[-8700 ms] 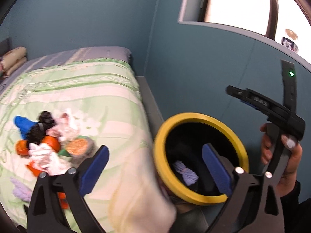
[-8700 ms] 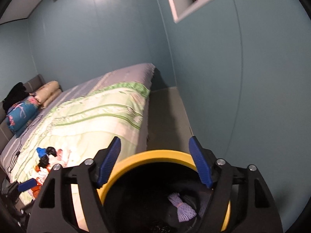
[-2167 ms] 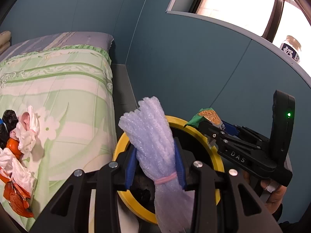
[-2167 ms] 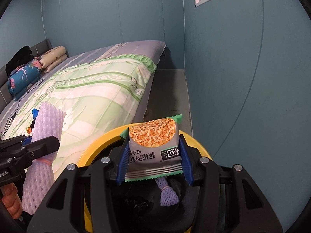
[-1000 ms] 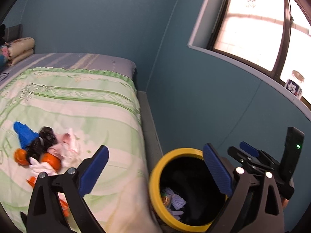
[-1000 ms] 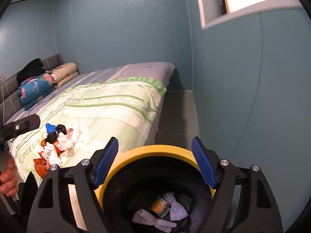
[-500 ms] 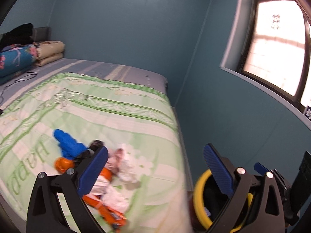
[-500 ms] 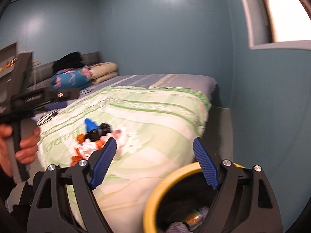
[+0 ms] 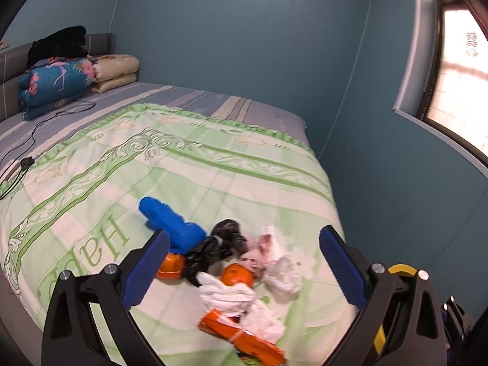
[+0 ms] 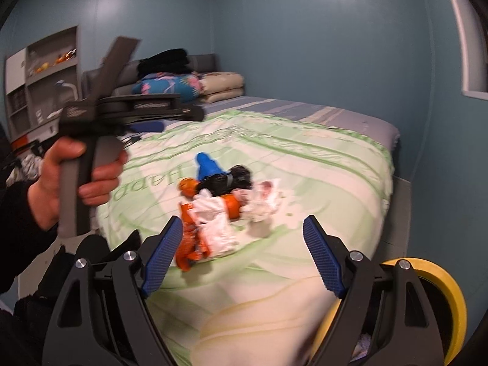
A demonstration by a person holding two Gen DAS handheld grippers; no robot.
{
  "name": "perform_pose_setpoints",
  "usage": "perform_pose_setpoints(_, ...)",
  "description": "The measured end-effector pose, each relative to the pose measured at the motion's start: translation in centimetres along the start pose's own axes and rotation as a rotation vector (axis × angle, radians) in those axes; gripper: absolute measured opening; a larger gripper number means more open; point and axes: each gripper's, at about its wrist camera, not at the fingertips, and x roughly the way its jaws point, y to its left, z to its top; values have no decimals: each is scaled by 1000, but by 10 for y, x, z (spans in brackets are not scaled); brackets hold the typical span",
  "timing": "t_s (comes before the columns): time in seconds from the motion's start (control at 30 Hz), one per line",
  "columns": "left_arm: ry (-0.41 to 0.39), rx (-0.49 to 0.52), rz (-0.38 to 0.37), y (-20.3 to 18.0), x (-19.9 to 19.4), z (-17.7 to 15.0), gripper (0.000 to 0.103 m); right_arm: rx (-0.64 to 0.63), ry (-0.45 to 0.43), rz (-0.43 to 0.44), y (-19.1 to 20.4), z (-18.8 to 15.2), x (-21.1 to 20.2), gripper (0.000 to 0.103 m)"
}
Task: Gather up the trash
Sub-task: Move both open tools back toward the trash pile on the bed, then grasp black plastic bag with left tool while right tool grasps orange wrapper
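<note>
1. The left gripper has two black plastic arms with blue ribbed pads, and its fingers are wide apart with nothing between them.
2. The right gripper looks the same, and its fingers are wide apart and hold nothing too.
3. Both point at a small pile of trash that lies on the soft green and white quilt with leafy swirls, near the edge of the bed.
4. In the pile there is a bright blue lumpy plastic bag, and a shiny black crinkly plastic bag touches it.
5. Two round orange fruit peels sit in the pile, one on each side of the black bag.
6. Crumpled white tissue paper and a pale pink and white scrunched wrapper lie close together there.
7. A flat orange snack packet lies at the near end of the pile, partly under the white paper.
8. The round black bin with a thick yellow rim stands on the floor beside the bed, low at the right.
9. In the right wrist view, a bare hand holds the grey handle of the left gripper.
10. Folded blankets, blue flowery and cream ones, are stacked at the far end of the bed.
</note>
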Motion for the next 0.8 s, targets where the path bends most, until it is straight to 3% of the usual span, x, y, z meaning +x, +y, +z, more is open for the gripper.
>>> perform_pose_setpoints(0.37,74,-3,48,28,59,-16,95,-54,47,78,42,-12,48,76)
perform_pose_setpoints(0.8,160,84,28,22,125,-10,95,-76,87,33,51,-22,91,74)
